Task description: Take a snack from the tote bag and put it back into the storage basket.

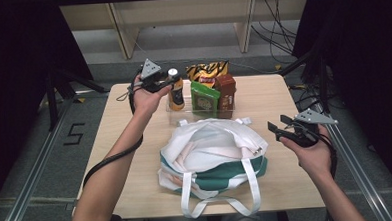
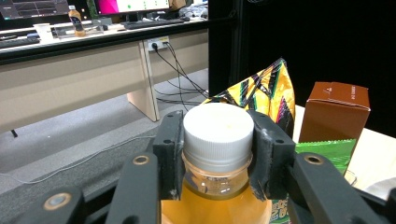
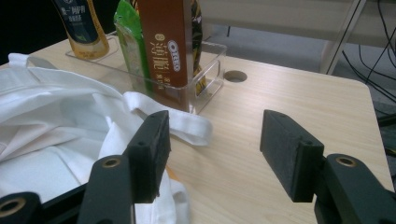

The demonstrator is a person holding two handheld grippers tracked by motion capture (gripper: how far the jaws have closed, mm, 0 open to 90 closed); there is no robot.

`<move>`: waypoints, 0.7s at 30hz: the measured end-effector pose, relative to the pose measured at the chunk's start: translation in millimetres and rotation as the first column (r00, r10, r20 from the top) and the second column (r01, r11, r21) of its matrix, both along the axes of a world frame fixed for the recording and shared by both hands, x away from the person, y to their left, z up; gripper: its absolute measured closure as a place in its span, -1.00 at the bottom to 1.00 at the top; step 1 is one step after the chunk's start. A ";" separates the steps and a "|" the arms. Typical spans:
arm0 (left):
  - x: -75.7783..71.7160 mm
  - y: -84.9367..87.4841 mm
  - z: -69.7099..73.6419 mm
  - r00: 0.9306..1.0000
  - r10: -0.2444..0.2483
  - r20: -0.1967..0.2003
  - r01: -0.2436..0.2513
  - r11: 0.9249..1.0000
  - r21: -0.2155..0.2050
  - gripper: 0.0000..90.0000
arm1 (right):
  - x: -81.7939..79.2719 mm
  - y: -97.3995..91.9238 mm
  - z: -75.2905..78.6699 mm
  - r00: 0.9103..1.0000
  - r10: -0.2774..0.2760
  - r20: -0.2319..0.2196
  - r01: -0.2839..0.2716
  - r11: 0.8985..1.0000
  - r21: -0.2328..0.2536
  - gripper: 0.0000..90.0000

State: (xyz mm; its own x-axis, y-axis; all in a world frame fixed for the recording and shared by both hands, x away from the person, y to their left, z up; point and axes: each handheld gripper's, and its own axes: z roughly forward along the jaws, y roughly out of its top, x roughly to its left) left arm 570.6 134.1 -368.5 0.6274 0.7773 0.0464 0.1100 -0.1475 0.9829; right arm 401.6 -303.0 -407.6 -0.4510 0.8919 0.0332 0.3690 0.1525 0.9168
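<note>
Behind the bag (image 1: 211,155), left gripper (image 2: 217,149) pinching half-hidden bottle (image 2: 217,140), right gripper (image 3: 212,154) spread.

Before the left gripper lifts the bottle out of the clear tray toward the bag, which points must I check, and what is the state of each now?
1. Left gripper jaws around the bottle at its white cap: ok.
2. Bottle upright: ok.
3. Grip firm enough for lifting: cannot tell.
4. Tote bag mouth open: ok.
5. Right gripper open and holding nothing: ok.
6. Brown carton and green packet apart from the bottle in the clear tray: ok.
</note>
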 end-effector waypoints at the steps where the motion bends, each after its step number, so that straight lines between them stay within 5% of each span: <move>1: 0.2 0.1 -0.2 1.000 0.001 0.000 -0.001 1.000 0.001 0.31 | 0.0 -0.1 -0.1 1.000 0.000 0.000 0.000 1.000 -0.001 -0.04; 7: 1.7 0.6 -1.7 1.000 0.005 -0.005 -0.005 1.000 0.010 0.31 | 0.8 0.3 -1.4 1.000 -0.006 0.023 0.007 1.000 -0.008 -0.04; 21: 4.2 1.3 -11.6 1.000 0.012 -0.024 -0.012 1.000 0.017 0.31 | -0.2 1.3 -1.9 1.000 -0.004 -0.013 0.004 1.000 0.008 -0.04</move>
